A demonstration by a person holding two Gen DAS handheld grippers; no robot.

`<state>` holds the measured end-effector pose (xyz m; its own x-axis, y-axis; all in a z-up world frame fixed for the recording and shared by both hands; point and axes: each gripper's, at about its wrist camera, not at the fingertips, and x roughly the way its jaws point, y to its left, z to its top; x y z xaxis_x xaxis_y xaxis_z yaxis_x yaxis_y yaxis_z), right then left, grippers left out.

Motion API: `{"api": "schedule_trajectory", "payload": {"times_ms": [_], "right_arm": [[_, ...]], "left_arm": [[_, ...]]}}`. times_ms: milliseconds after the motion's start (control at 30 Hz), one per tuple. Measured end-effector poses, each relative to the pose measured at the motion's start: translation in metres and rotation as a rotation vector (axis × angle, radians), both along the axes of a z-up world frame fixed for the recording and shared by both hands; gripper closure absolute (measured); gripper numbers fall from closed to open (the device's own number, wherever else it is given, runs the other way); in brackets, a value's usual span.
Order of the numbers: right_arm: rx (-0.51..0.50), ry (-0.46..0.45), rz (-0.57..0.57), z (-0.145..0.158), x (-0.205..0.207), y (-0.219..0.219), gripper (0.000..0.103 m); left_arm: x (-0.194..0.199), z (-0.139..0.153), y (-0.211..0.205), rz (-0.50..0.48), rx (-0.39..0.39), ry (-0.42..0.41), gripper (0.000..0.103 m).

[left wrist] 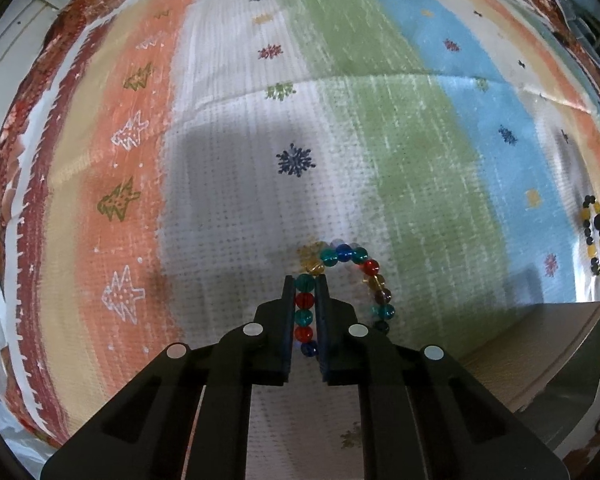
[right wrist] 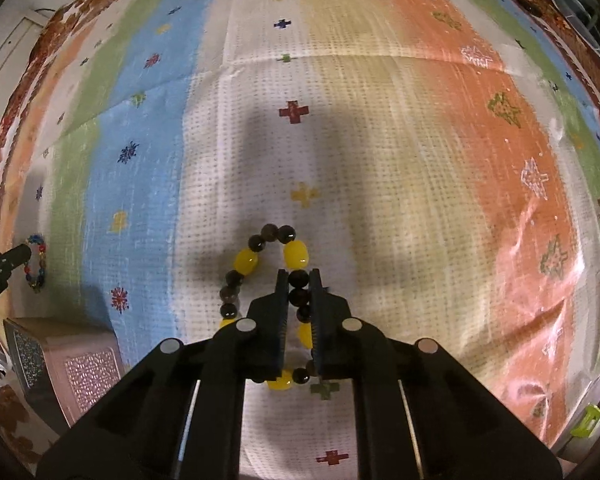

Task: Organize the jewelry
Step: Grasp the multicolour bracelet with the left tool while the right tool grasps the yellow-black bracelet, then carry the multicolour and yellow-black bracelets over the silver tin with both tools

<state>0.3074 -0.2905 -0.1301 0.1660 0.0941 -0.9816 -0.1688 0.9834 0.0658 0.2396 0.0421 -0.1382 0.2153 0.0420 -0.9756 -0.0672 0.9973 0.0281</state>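
Now mid-carry, by the look of it: both pieces lifted and held over the striped, patterned plastic cloth [left wrist: 228,128] covering the bench.

Left gripper [left wrist: 305,280]: fingers together on one side of a bracelet of translucent round beads in teal, red, blue and amber [left wrist: 364,264], several beads lined up in the narrow gap, the rest of the loop curving free to the right of the fingertips. Same multicoloured bracelet visible small at the left edge of the right wrist view, hanging from the black finger tip.

Right gripper [right wrist: 299,271]: fingers clamped on a bracelet of dark brown round beads and yellow oval beads [right wrist: 252,260], the held run passing between the pads, the free loop arching ahead and to the left. Same piece glimpsed at the far right of the left wrist view.

Pinkish-beige box with a sparkly patterned face [right wrist: 80,364] sitting on the cloth low at the left of the right view; probably the same box as the tan edge low at the right of the left view. Likely the destination, though open or lidded cannot be told.

Next move, judged from this: bring one bracelet over the box, lower it, then part the fingers; avoid tangling the two loops.
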Motion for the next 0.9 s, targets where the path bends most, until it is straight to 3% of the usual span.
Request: {"api": "schedule_trajectory", "payload": {"times_ms": [367,900], "right_arm": [[0.073,-0.157,0.065,0.044,-0.035,0.030,0.092],[0.127,-0.262,0.145,0.072,-0.066,0.067,0.092]], "left_arm": [[-0.007,0.028,-0.011,0.004,-0.060,-0.114,0.094],[-0.028,0.055,-0.025,-0.006,-0.068,-0.201,0.094]]}}
